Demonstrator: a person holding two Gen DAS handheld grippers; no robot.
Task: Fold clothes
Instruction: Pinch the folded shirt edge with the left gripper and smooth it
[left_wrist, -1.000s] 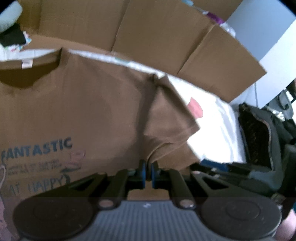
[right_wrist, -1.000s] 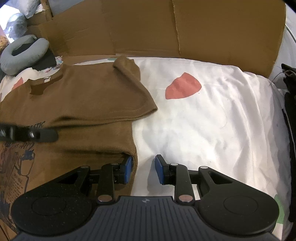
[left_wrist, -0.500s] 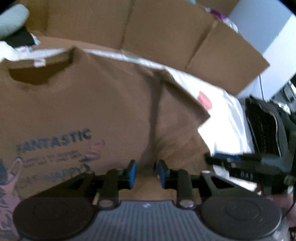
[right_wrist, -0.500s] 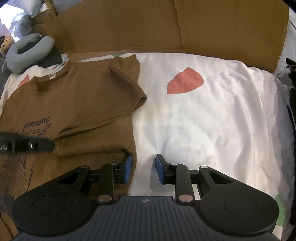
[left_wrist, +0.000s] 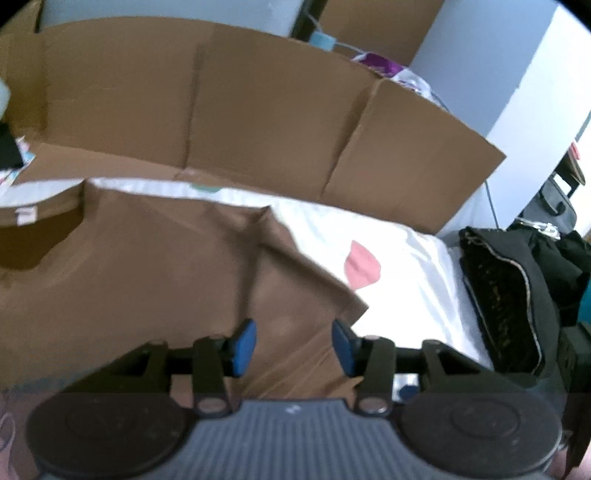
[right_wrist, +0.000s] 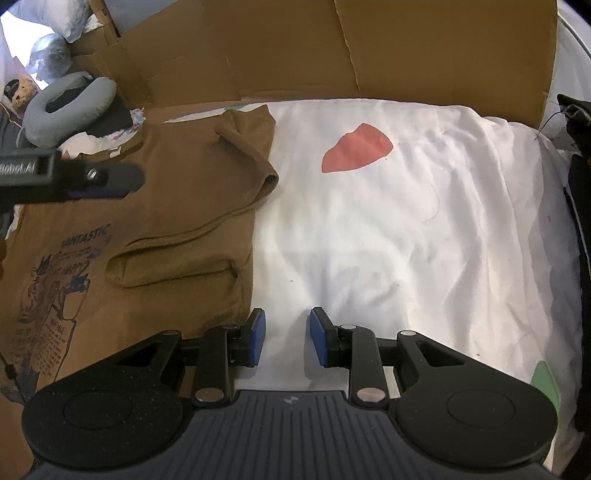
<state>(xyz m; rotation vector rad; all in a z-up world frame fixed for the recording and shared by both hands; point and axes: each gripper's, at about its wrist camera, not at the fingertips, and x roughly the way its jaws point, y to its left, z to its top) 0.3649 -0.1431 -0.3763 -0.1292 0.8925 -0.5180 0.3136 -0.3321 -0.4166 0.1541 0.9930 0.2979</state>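
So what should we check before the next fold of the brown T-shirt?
1. Sleeve folded onto the T-shirt front: ok.
2. Left hand-held gripper letting go: ok, its jaws are opening, with nothing pinched between the pads.
3. Right hand-held gripper free: ok, open over the white sheet, just beside the shirt's edge.
4. Sleeve lying flat: not ok, the cuff stands up a bit and there are ridges.
5. Space beside the shirt: ok, bare sheet.
6. Shirt's other side and bottom hem: cannot tell, out of view.
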